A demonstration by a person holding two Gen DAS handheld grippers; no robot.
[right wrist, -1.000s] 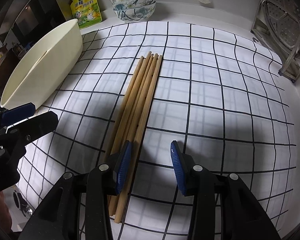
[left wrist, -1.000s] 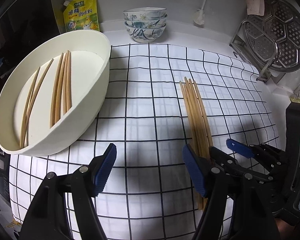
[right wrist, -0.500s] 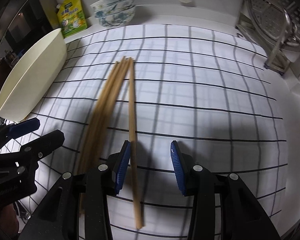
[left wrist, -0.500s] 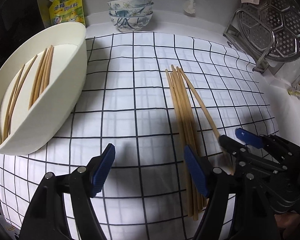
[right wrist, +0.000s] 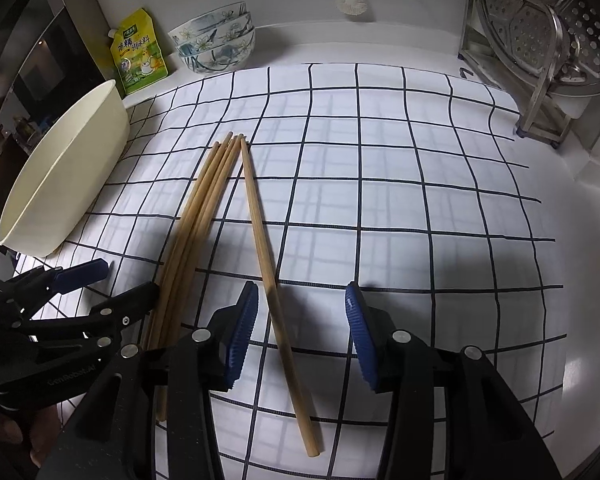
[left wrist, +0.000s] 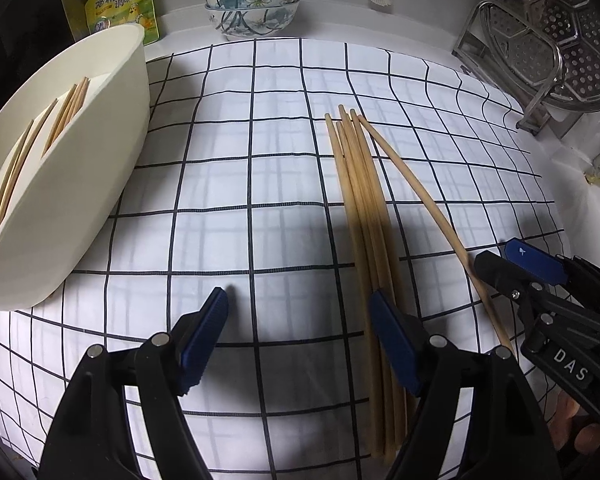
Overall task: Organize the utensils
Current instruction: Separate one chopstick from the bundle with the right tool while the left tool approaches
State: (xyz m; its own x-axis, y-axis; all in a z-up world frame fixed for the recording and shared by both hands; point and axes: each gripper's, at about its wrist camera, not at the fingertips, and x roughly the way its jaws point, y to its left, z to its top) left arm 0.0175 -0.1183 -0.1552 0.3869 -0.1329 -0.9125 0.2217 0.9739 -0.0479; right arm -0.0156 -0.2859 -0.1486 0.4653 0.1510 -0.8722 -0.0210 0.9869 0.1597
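Observation:
Several wooden chopsticks (left wrist: 366, 216) lie in a bundle on the checked cloth (left wrist: 240, 184). One chopstick (right wrist: 266, 232) is splayed out to the right of the bundle (right wrist: 198, 216); it also shows in the left wrist view (left wrist: 420, 196). My right gripper (right wrist: 298, 332) is open, its jaws standing either side of that chopstick's near half. My left gripper (left wrist: 300, 336) is open and empty, just left of the bundle's near ends. A cream oval basin (left wrist: 100, 168) at the left holds several more chopsticks (left wrist: 66, 114).
Stacked floral bowls (left wrist: 252, 0) and a yellow seasoning pouch (left wrist: 120, 0) stand at the back. A metal rack with a steamer plate (left wrist: 548, 40) is at the right back. The basin (right wrist: 66, 168) sits on the cloth's left edge.
One chopstick has been swung out to the right from the bundle. My right gripper has moved right with it and opened wider. My left gripper has shifted slightly.

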